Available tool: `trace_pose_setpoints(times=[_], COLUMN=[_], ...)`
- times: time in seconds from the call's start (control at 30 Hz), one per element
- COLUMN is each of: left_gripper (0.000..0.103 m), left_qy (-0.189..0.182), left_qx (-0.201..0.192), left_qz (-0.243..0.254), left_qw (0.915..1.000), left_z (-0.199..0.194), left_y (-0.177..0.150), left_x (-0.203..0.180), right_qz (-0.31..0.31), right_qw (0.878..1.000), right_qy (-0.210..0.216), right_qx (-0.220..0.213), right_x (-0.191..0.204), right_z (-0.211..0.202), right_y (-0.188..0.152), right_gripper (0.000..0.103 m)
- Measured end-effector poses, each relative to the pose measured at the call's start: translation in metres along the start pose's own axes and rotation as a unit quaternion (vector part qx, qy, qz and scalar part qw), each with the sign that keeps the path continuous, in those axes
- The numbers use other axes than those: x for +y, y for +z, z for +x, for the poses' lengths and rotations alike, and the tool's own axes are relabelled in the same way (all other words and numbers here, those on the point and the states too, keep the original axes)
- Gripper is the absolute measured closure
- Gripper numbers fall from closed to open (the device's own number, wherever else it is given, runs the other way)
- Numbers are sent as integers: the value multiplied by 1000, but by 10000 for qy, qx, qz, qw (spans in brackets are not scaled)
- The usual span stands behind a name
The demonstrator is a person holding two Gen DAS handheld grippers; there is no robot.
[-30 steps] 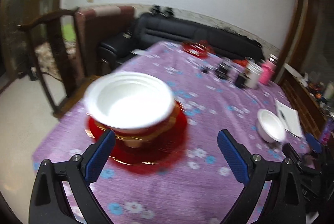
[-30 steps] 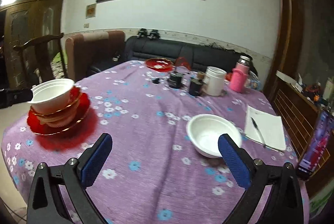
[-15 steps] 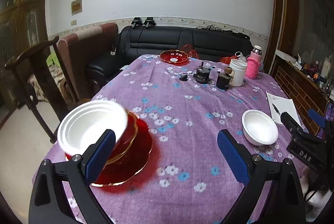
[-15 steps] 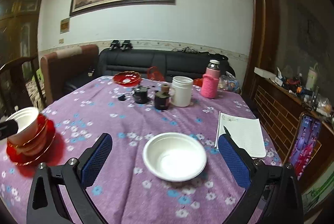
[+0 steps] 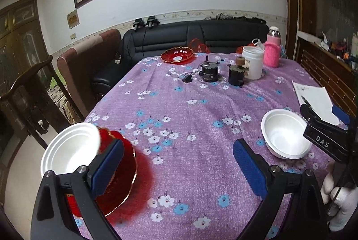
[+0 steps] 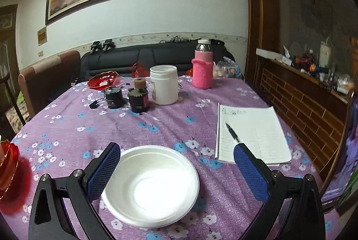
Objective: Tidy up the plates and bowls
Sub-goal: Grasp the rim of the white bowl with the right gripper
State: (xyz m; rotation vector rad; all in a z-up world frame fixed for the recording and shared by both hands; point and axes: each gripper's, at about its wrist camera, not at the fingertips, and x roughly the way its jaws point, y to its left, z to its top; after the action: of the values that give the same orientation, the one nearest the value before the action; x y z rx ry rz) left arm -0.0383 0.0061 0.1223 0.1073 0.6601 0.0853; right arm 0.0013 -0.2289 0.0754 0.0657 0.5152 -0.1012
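Note:
A white bowl (image 5: 69, 150) sits on a stack of red gold-rimmed plates (image 5: 120, 179) at the table's near left corner; the stack's edge shows in the right wrist view (image 6: 7, 164). My left gripper (image 5: 176, 164) is open and empty, just right of the stack. A second white bowl (image 6: 152, 184) (image 5: 284, 135) lies on the purple flowered cloth. My right gripper (image 6: 176, 170) is open, its jaws standing either side of this bowl and just above it, not touching. Another red plate (image 5: 177, 55) (image 6: 103, 80) lies at the far end.
A white jar (image 6: 164, 84), a pink-sleeved flask (image 6: 202, 68) and two small black devices (image 6: 138, 100) stand at the far middle. A notebook with a pen (image 6: 250, 130) lies right. A wooden chair (image 5: 33, 106) and black sofa (image 5: 201, 36) surround the table.
My left gripper has pulled back and swung right, away from the bowl stack. My right gripper has moved forward until its jaws flank the lone white bowl.

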Motion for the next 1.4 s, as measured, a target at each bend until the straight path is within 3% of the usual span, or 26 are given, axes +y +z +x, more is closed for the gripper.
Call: trace_pose_setpoints(times=[0.5,0.9,1.13,1.33,1.4], left_gripper=[5,5,6,30,43], left_qy=[-294,-1235,-1745,-1994,-2031], left_qx=[335,1147,1406,1742,1852], left_qz=[338,-10,-52,-86,-39], left_qw=[9984,9857,9746,9643,9615], left_z=[51,115,133,155,162], left_y=[6,18,18,15,13], left_x=[-49,-76,-99,-113,-117], right_qz=[265,603,646,764,796], right_qw=[9990,9941,9900,9845,9832], right_qy=[-82,35,159,226,245], right_qx=[338,905,1245,1562,1626], right_x=[-23,-36,-34,-35,-36], right_z=[21,45,54,63,64], right_y=[-8,-13,-18,-25,-26], right_gripper=[1,10,22,28,28])
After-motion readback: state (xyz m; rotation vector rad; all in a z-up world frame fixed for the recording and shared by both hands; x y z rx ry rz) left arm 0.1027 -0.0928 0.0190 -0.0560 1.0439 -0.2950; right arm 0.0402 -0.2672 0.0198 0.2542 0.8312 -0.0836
